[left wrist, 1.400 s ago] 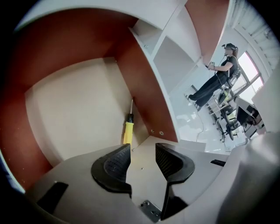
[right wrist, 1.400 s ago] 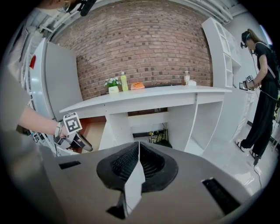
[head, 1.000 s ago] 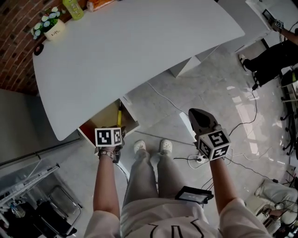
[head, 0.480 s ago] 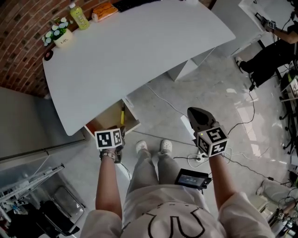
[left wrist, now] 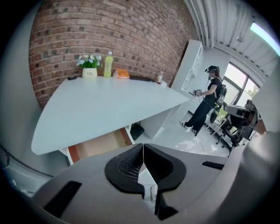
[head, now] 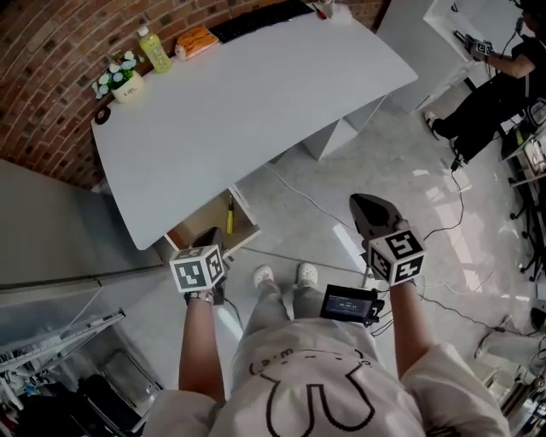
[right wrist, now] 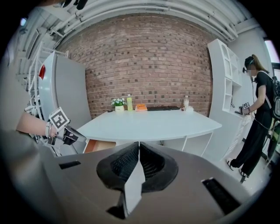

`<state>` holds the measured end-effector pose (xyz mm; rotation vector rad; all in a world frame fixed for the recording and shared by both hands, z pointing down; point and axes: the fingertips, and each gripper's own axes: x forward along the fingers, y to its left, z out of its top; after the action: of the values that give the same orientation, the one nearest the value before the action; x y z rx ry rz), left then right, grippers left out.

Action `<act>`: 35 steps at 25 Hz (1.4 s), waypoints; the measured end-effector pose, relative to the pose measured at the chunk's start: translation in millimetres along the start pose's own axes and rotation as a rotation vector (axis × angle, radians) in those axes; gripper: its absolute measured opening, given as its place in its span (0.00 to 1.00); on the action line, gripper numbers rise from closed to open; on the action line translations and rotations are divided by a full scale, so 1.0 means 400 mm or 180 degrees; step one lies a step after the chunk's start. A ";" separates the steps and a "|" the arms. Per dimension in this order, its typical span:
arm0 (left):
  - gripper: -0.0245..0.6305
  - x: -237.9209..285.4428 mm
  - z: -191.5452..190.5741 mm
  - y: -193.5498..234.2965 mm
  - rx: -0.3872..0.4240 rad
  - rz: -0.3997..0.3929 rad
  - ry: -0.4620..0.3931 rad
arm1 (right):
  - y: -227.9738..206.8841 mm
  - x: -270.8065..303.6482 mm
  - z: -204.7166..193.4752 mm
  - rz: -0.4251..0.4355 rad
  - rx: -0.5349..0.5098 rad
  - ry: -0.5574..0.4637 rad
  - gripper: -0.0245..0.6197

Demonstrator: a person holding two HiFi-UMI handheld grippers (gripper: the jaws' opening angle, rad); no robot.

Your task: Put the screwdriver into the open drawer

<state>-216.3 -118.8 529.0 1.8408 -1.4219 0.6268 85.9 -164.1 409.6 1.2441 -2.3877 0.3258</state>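
Note:
The yellow-handled screwdriver [head: 229, 213] lies in the open wooden drawer [head: 198, 227] under the white table [head: 256, 102]. My left gripper [head: 209, 241] hovers just in front of the drawer, its marker cube [head: 198, 268] nearest me. Its jaws have just been closing and now meet with nothing between them [left wrist: 143, 145]; the drawer [left wrist: 98, 144] shows beyond them. My right gripper [head: 368, 211] hangs over the floor to the right, shut and empty [right wrist: 139, 143]. In the right gripper view the left gripper [right wrist: 66, 133] hangs beside the drawer [right wrist: 98, 145].
On the table's far edge stand a flower pot [head: 120, 80], a yellow bottle [head: 154, 49], an orange packet [head: 195, 39] and a keyboard [head: 256, 19]. Cables [head: 307, 198] cross the floor. A person [head: 490, 90] stands at the right. A grey cabinet [head: 43, 222] is at the left.
Both grippers have risen and the left one has come up away from the drawer. The screwdriver stays lying in the drawer.

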 end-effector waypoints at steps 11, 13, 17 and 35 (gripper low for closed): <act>0.06 -0.185 0.180 -0.040 0.0212 0.0056 -0.0970 | 0.025 -0.084 0.171 -0.0108 -0.0237 -0.0534 0.07; 0.06 -0.209 0.215 -0.052 0.0339 0.0085 -0.1135 | 0.032 -0.089 0.204 -0.0086 -0.0304 -0.0639 0.07; 0.06 -0.266 0.298 -0.093 0.0641 0.0056 -0.1513 | 0.044 -0.098 0.257 -0.0028 -0.0435 -0.0804 0.07; 0.06 -0.409 0.431 -0.196 0.1170 -0.0054 -0.2421 | 0.095 -0.149 0.308 -0.0019 -0.0618 -0.1063 0.07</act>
<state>-194.2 -142.3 280.8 2.5441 -1.8420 0.1687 52.8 -147.8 272.5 1.2972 -2.6143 -0.1257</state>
